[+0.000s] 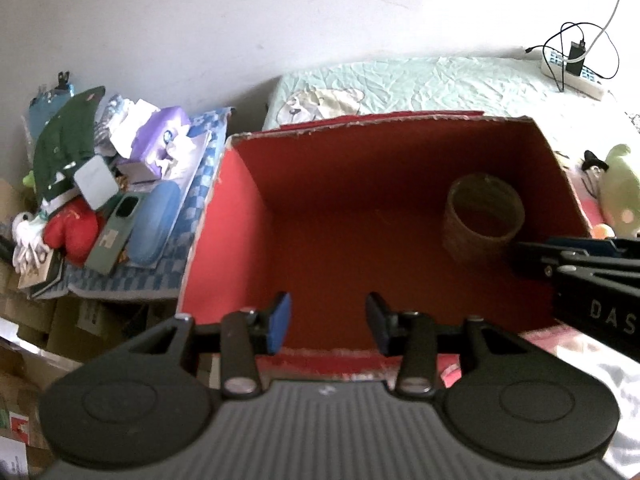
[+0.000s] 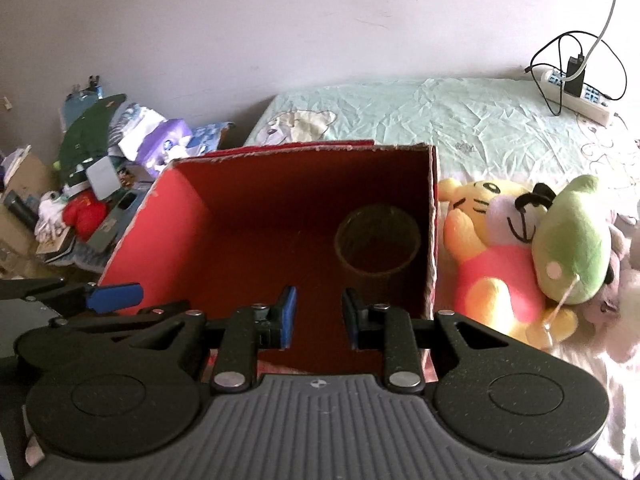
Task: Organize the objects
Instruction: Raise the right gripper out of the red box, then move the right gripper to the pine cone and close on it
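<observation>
Hovering over red box [image 1: 224, 240] near rim: left gripper [image 1: 328, 322], right gripper [image 2: 319, 316], jaws parted, empty; brown roll [image 2: 378, 246] against right wall.

Both wrist views are angled down, close above the red box [image 1: 360, 216] [image 2: 280, 220], shared from left and right; bed [image 1: 440, 80] [image 2: 440, 112] behind.

One red box [image 2: 168, 216], one cardboard roll [image 2: 378, 240], three plush toys [image 2: 492, 256].

red box [image 2: 168, 216], cardboard tube [image 2: 378, 246] inside, plush toys [image 2: 520, 248] beside
</observation>
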`<state>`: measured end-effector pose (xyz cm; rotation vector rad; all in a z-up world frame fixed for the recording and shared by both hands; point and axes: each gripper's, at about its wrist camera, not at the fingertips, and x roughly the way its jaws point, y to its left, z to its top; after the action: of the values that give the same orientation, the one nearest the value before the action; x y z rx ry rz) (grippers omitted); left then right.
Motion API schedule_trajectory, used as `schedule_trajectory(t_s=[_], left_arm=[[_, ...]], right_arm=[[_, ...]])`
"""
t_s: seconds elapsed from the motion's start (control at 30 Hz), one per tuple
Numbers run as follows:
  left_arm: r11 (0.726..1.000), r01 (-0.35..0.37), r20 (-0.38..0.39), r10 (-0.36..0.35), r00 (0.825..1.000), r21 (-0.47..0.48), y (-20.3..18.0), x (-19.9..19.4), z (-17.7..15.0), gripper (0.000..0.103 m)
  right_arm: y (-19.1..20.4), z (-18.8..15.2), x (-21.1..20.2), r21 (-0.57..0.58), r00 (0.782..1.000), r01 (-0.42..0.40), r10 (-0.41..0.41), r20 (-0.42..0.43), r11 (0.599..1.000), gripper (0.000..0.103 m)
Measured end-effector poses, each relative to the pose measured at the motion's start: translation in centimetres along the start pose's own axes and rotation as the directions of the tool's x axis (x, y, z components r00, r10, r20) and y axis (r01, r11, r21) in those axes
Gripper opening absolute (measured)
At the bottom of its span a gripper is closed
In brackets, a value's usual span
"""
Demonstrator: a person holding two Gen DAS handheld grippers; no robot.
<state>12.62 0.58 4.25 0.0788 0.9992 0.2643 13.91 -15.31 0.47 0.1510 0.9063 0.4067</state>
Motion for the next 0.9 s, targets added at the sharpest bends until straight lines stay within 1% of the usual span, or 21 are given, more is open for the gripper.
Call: schedule_trajectory(t_s=[0.1, 0.17, 0.2, 0.27, 0.4, 0.53, 0.7, 0.9], left_arm=[[1.000, -0.009, -0.002, 0.009, 1.000, -0.005, -0.5, -0.9, -0.9, 0.046], [0.999, -0.032, 0.014, 0.032, 0.999, -0.011, -0.9, -1.7, -1.4, 0.046], [0.999, -0.036, 0.010, 0.036, 0.999, -0.011, -1.0, -2.0, -1.6, 0.046], [0.999, -0.030, 0.007, 0.030, 1.000, -0.025, -1.1, -2.7, -2.0, 0.046], [0.998, -0.049, 0.016, 0.049, 0.999, -0.039, -1.6, -4.0, -2.9, 0.046], [0.997, -0.048, 0.012, 0.048, 0.999, -0.058, -1.9, -4.8, -3.8, 0.046], [0.996, -0.052, -0.026, 0.050, 0.998, -0.075, -2.7, -4.6, -5.3, 0.046], [0.993, -0.033, -0.083, 0.024, 0.996, -0.113, -2.9, -3.9, -7.2, 0.046]], right_arm=[[-0.3, -0.6, -0.9, -0.005, 1.000, -0.028, 0.028, -0.007, 1.000, 0.027], [-0.4, -1.0, -1.5, -0.014, 0.999, -0.044, 0.044, -0.011, 0.999, 0.027], [-0.4, -1.2, -1.8, -0.018, 0.999, -0.053, 0.052, -0.014, 0.998, 0.027], [-0.6, -1.5, -2.2, -0.024, 0.998, -0.068, 0.067, -0.017, 0.997, 0.027], [-0.9, -2.3, -2.8, -0.035, 0.995, -0.095, 0.094, -0.031, 0.995, 0.027], [-1.2, -3.3, -3.0, -0.048, 0.992, -0.119, 0.117, -0.056, 0.992, 0.028], [-1.4, -4.4, -3.0, -0.056, 0.985, -0.150, 0.144, -0.092, 0.987, 0.028], [-2.0, -5.5, -2.4, -0.037, 0.976, -0.174, 0.167, -0.139, 0.984, 0.029]])
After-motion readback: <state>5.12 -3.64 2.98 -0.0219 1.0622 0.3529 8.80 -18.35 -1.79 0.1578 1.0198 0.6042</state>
